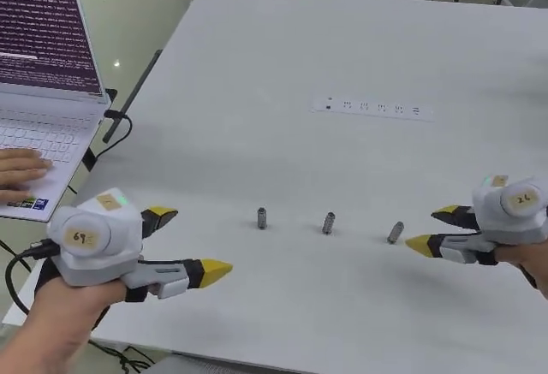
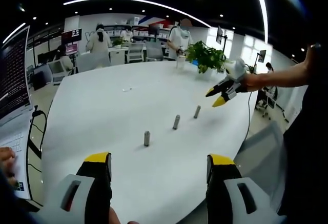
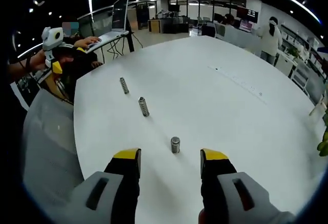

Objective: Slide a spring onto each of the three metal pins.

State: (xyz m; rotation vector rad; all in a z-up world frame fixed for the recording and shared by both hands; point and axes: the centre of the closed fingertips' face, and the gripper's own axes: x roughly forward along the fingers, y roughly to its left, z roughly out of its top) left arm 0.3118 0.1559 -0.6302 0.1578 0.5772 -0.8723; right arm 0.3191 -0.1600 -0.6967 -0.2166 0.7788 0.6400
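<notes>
Jaws spread and empty, the left gripper [image 1: 199, 240] and right gripper [image 1: 423, 228] flank three small pins [image 1: 328, 223] standing in a row on the white table [image 1: 342, 49], light, easily toppled pieces probably best pinched gently at mid-height.

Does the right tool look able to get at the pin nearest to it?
Likely yes. The right tool is open, and the pin stands just ahead of its tips, with bare table between them.

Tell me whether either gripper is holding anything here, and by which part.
Nothing is held: the left gripper and the right gripper are both open, empty, clear of the three pins standing on the table.
</notes>
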